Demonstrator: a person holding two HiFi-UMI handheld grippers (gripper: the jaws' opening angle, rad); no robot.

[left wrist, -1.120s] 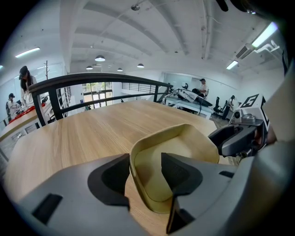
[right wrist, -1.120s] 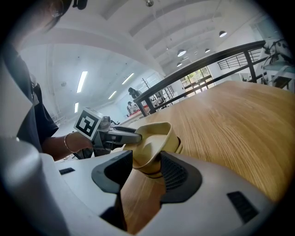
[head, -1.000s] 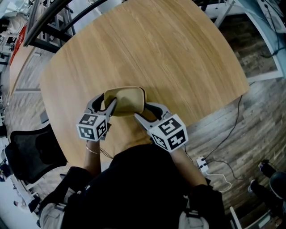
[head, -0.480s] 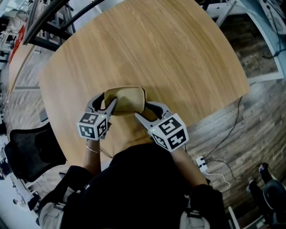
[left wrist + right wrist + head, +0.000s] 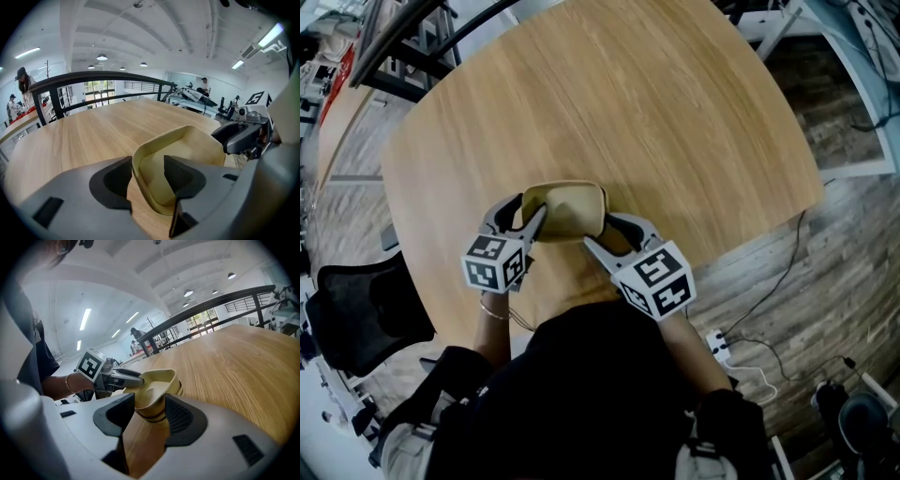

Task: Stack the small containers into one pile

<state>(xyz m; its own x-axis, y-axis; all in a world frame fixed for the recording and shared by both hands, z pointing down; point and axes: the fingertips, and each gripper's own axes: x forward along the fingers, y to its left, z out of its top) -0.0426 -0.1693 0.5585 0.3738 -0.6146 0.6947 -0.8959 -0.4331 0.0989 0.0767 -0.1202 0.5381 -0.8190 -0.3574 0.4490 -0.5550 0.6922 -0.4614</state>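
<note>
- The table [image 5: 628, 112] is a light wood top with rounded corners; a person in dark clothing stands at its near edge and holds 1 claw in each hand.
- The stack of containers [image 5: 567, 208] is tan, rounded-rectangular and open-topped. It rests on the table close to the near edge, between the 2 claws.
- In the right gripper view the stack [image 5: 157, 385] shows at least 2 nested layers, with the rim of a lower one visible under the top container [image 5: 154, 380].
- The left claw [image 5: 530, 208] meets the stack at its left end. In the left gripper view this claw [image 5: 147, 171] stands astride the near wall of the top container [image 5: 187, 150]. Its outer jaw lies against the outside of the wall and its inner jaw sits inside the bowl. A strip of the bowl's interior shows between wall and inner jaw, so the claw is parted and not clamped.
- The right claw [image 5: 602, 230] meets the stack at its near right corner. In the right gripper view this claw [image 5: 150, 411] has a pad pressed on each side of the stack's lower part, gripping it.
- A black chair [image 5: 366, 314] stands on the floor [image 5: 844, 253] left of the person.
</note>
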